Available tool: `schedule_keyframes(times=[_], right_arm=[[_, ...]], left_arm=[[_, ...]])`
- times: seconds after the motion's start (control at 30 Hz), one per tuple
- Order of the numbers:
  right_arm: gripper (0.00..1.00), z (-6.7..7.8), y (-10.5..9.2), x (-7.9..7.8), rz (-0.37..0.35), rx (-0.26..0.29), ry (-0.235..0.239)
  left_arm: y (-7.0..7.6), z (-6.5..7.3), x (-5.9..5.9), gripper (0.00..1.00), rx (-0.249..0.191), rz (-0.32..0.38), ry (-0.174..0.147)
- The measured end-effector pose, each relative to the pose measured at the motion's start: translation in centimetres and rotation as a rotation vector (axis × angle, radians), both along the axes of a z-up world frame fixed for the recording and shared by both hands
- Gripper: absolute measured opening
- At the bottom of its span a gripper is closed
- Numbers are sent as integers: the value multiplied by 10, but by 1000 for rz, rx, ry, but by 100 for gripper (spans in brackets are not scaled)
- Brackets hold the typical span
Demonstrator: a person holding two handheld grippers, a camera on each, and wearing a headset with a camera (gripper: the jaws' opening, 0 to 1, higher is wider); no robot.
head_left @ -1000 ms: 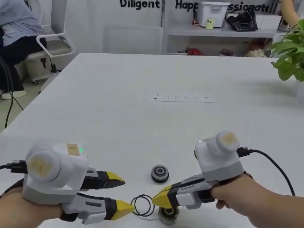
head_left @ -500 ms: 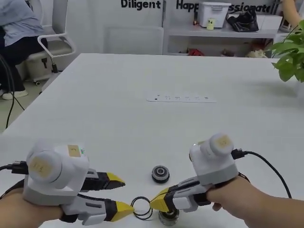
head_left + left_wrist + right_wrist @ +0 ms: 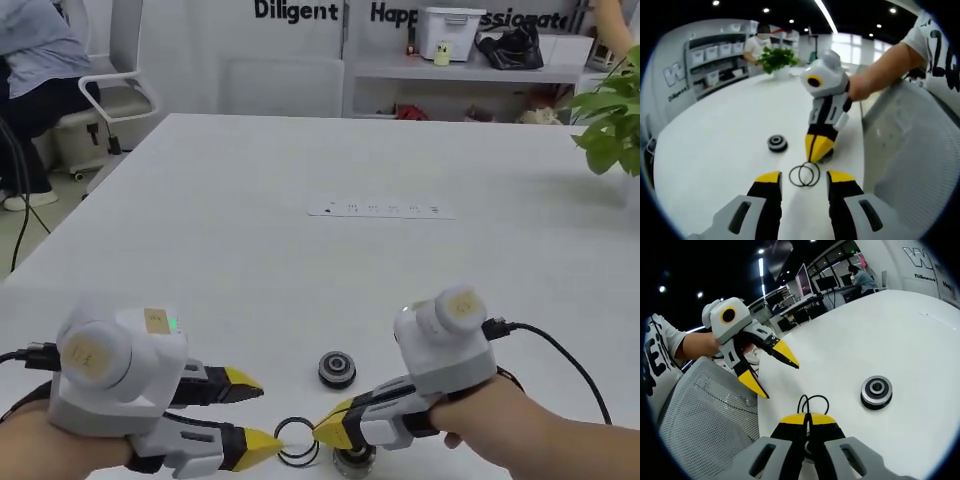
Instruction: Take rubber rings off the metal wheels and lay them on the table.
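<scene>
Slippage threatens: the right gripper (image 3: pixel 324 430), jaws clenched on the rubber rings (image 3: pixel 297 442) lying on the worktop (image 3: pixel 300 250) beside a wheel (image 3: pixel 352 462), could jerk them over the near edge, while the left gripper (image 3: pixel 268 412) hovers with jaws agape.

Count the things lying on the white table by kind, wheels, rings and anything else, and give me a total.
Metal wheels: 2
Rubber rings: 2, lying overlapped, as far as the thin loops show
Power strip: 1
Total: 5
</scene>
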State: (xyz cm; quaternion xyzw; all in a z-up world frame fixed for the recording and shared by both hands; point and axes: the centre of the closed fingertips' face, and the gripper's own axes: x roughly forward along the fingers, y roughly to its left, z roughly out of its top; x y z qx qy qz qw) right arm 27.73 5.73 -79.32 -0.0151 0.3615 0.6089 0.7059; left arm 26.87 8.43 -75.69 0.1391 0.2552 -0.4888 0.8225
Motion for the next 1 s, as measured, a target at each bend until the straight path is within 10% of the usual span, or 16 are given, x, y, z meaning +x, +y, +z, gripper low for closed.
schedule_keyframes(times=[1.0], right_arm=[[10, 3, -4, 7, -2, 3, -52]], left_arm=[[5, 0, 5, 36, -3, 17, 0]])
